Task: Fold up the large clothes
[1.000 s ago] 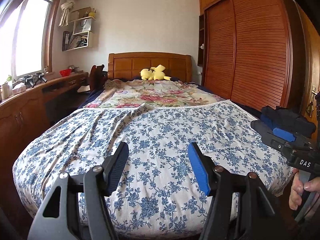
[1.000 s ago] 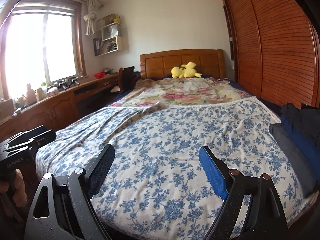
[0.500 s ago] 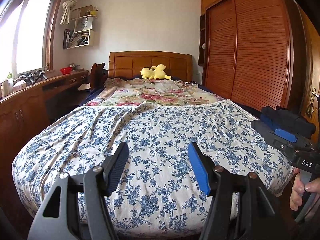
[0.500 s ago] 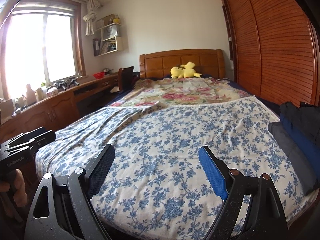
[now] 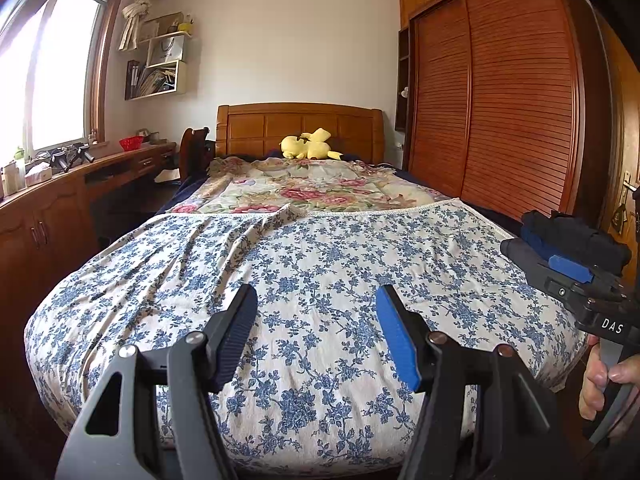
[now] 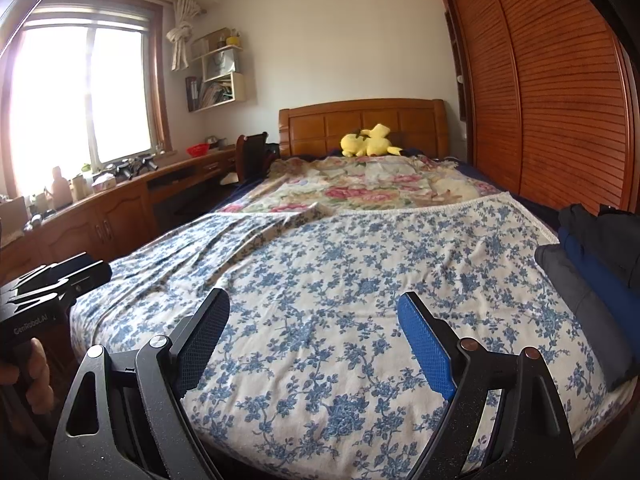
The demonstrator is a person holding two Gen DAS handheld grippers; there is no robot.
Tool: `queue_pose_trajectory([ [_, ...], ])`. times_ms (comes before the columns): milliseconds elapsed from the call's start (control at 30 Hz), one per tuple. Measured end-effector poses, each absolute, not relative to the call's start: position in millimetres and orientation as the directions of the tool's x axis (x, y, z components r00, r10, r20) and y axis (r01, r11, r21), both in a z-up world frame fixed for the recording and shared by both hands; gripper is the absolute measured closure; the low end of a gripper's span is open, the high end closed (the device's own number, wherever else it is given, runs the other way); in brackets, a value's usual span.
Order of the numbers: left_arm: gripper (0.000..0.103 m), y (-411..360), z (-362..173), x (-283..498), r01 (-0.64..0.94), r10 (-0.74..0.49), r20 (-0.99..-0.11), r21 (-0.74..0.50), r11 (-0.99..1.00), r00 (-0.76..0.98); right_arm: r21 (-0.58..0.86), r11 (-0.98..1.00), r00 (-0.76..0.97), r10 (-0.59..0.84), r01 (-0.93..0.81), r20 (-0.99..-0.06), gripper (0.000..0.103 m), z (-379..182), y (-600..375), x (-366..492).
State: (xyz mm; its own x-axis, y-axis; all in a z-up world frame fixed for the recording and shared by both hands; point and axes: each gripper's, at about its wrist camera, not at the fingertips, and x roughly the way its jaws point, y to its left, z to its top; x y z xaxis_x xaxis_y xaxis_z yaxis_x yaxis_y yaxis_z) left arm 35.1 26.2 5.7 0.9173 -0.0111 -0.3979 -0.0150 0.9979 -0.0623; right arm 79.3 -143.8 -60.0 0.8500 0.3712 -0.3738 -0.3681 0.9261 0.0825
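A pile of dark clothes, black, blue and grey (image 6: 592,264), lies at the right edge of the bed; it also shows in the left wrist view (image 5: 568,236). A blue-flowered white cloth (image 5: 320,264) covers the near half of the bed, and it shows in the right wrist view too (image 6: 340,280). My left gripper (image 5: 316,328) is open and empty, above the bed's near end. My right gripper (image 6: 314,336) is open and empty, also above the near end, left of the dark pile. Each gripper shows at the edge of the other's view.
A rose-patterned quilt (image 5: 304,184) and a yellow plush toy (image 5: 308,148) lie by the wooden headboard. A wooden desk and cabinets (image 6: 120,208) run along the left wall under the window. A slatted wardrobe (image 5: 500,92) lines the right wall.
Both grippers stay open and empty. The left wrist view has shifted slightly, showing a bit more of the bed's near end. The right view is nearly unchanged.
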Motion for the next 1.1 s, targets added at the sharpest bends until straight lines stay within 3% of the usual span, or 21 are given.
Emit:
queue_pose_trajectory([
  [1100,0.042,22.0,13.8,27.5,-0.005,-0.013,-0.376,-0.047,0.999,0.926,0.081,0.926,0.853,0.373,-0.370,-0.366,0.015,-55.9,-145.1,75.8],
])
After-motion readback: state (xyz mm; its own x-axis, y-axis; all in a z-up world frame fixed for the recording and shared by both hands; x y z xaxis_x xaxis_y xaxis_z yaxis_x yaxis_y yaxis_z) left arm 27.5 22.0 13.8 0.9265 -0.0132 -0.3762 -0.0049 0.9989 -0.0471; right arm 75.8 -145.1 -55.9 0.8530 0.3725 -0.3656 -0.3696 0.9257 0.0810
